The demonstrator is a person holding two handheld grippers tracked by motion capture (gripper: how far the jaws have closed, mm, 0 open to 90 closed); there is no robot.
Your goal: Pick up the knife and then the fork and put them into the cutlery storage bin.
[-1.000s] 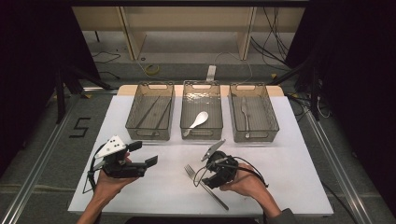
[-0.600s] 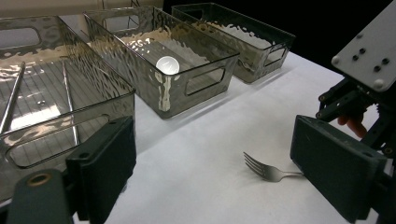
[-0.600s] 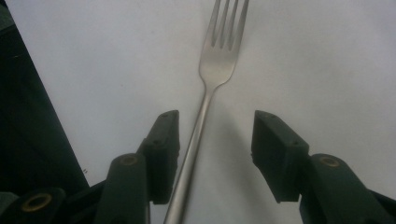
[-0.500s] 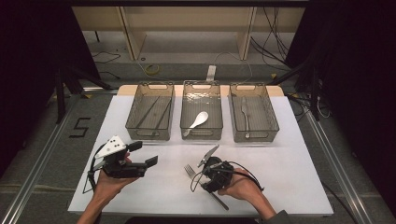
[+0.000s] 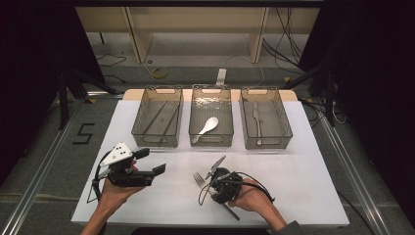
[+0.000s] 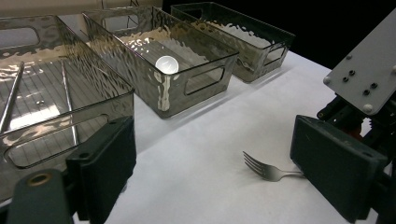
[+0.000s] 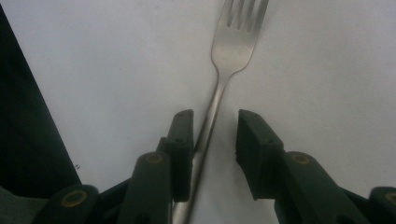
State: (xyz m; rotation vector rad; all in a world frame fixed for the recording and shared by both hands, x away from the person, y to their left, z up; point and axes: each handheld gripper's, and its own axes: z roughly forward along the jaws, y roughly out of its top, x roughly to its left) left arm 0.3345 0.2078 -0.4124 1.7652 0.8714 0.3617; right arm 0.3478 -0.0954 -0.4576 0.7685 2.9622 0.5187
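**Right now: right gripper closing around the fork handle**

Fork (image 5: 201, 180) lies flat on the white table (image 5: 313, 196), toward the near edge, about mid-width, tines pointing away toward the bins. Right gripper (image 5: 215, 172) is down over its handle; in the right gripper view the handle (image 7: 205, 135) runs up between the two black jaws, close against the left one, with a gap on the other side. Jaws have just been closing, fork between them, but the pads don't press it from both sides yet, so not a grip at this point. Straddling the thin handle makes sense: it's the only narrow part to pinch on a flat utensil.

Left gripper (image 5: 155, 162) rests near the left part of the near edge, held level in the hand, jaws spread apart with nothing between them, likely just parked out of the way. Its view looks across at the fork tines (image 6: 254, 163).

Three clear bins sit in a row along the far edge: left bin (image 5: 157, 122) holds thin sticks, probably chopsticks; middle bin (image 5: 211, 122) holds a white spoon (image 5: 207, 127); right bin (image 5: 265, 123) holds a knife (image 5: 256, 116). Looks like sorting by utensil type; which bin the fork goes to, cannot tell.
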